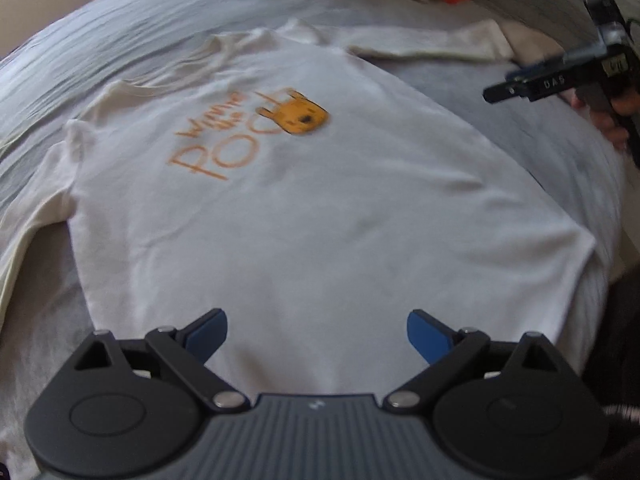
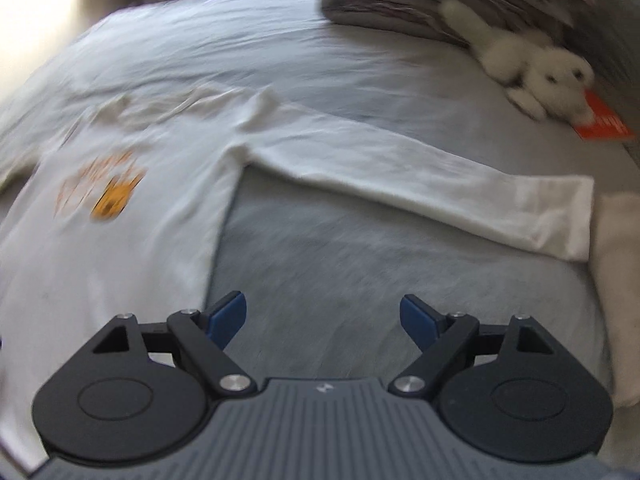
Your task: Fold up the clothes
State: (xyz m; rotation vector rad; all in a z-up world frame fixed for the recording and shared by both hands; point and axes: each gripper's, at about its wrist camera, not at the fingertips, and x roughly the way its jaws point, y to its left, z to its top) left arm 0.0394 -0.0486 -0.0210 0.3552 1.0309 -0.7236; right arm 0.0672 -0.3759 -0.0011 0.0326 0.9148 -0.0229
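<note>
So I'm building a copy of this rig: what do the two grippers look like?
Both match: the left gripper and right gripper have ribbed grey bodies, round black discs, black linkage arms with silver pins, and blue-padded fingers.

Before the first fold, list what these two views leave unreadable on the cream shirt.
- Left sleeve: left wrist view, its cuff cut off by the frame edge.
- Hem: left wrist view, partly hidden behind the left gripper.
- Orange print: right wrist view, blurred past reading.
- Collar: right wrist view, smeared.
</note>
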